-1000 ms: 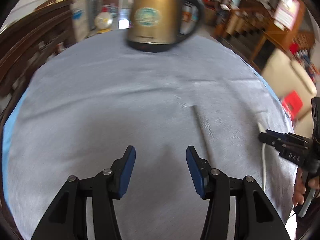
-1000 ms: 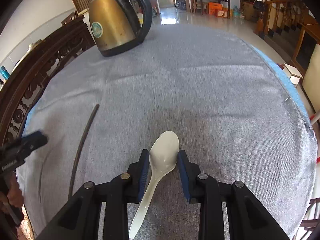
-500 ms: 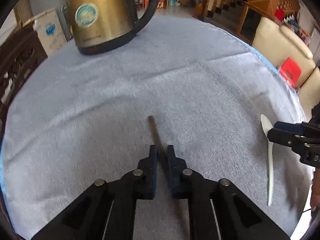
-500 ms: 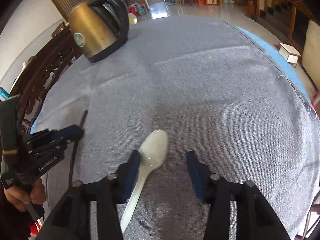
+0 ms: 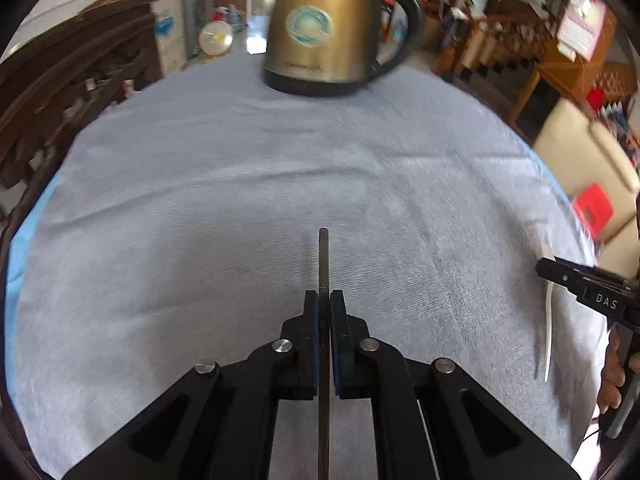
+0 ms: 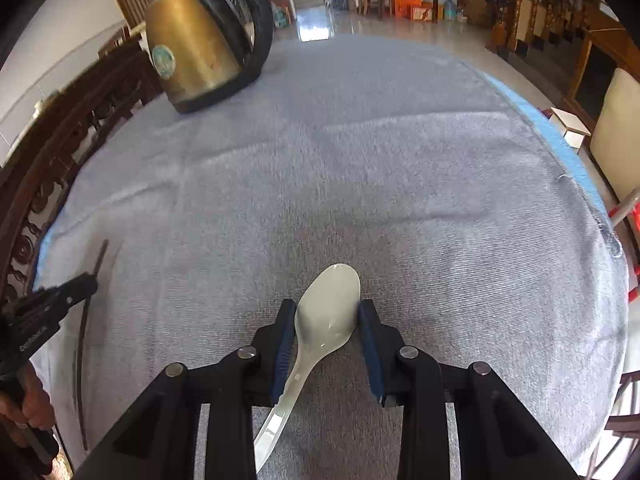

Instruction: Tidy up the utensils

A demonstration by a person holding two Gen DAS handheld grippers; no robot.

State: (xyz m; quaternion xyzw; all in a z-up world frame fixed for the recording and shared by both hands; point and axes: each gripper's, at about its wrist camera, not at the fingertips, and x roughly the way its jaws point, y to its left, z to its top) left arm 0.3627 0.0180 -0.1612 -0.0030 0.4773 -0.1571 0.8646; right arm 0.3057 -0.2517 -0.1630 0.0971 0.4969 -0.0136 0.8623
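Observation:
A thin dark chopstick [image 5: 323, 264] runs between the closed fingers of my left gripper [image 5: 324, 300] and sticks out ahead over the grey tablecloth [image 5: 240, 200]. A white ceramic spoon [image 6: 326, 312] sits bowl-forward between the pads of my right gripper [image 6: 326, 320], which has closed on the bowl; the handle trails back to the left. In the right wrist view the left gripper [image 6: 86, 286] and the chopstick [image 6: 82, 344] show at the left edge. In the left wrist view the right gripper [image 5: 560, 270] and the spoon handle [image 5: 549, 340] show at the right.
A brass electric kettle [image 5: 320, 28] with a black handle stands at the far side of the round table; it also shows in the right wrist view [image 6: 196, 56]. Carved dark wooden chairs [image 6: 48, 152] border the left edge. A cream chair [image 5: 580, 152] stands off the right.
My left gripper went from open to shut on the chopstick and lined up with it. My right gripper opened around the spoon half a second ago and has closed on its bowl again.

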